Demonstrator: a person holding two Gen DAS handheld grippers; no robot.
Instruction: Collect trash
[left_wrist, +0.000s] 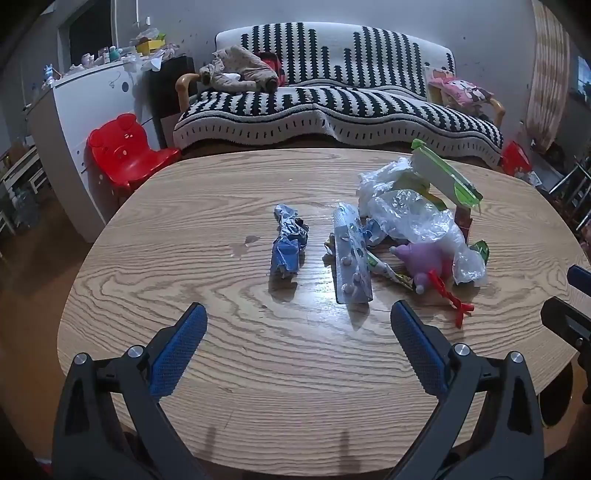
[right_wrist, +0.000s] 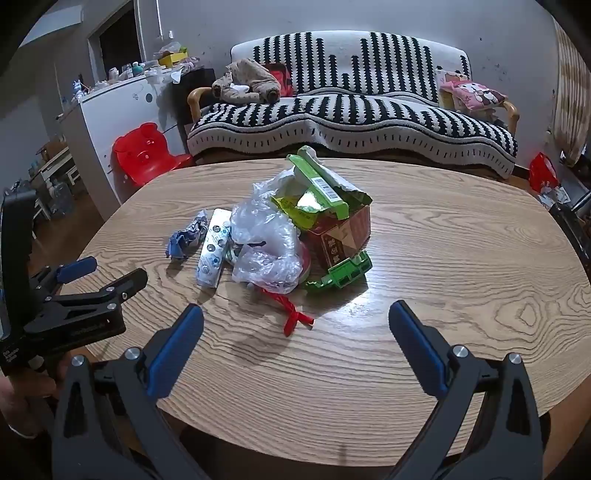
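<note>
Trash lies in a pile on the wooden table (left_wrist: 229, 354) (right_wrist: 461, 258). A crumpled blue wrapper (left_wrist: 288, 240) (right_wrist: 186, 236) lies left of a silver blister pack (left_wrist: 351, 254) (right_wrist: 213, 253). Beside them are clear plastic bags (left_wrist: 417, 218) (right_wrist: 266, 240), a purple toy (left_wrist: 428, 262), a red ribbon (left_wrist: 452, 299) (right_wrist: 291, 312), a green-and-white box (left_wrist: 447, 177) (right_wrist: 321, 184), a red-brown carton (right_wrist: 341, 236) and a green plastic piece (right_wrist: 343, 273). My left gripper (left_wrist: 299, 325) (right_wrist: 107, 273) is open and empty, short of the pile. My right gripper (right_wrist: 295, 325) is open and empty near the ribbon.
A black-and-white striped sofa (left_wrist: 332, 99) (right_wrist: 351, 107) stands behind the table. A red child's chair (left_wrist: 125, 151) (right_wrist: 147, 153) and a white cabinet (left_wrist: 85, 110) are at the left. A small wet spot (left_wrist: 243, 243) marks the tabletop.
</note>
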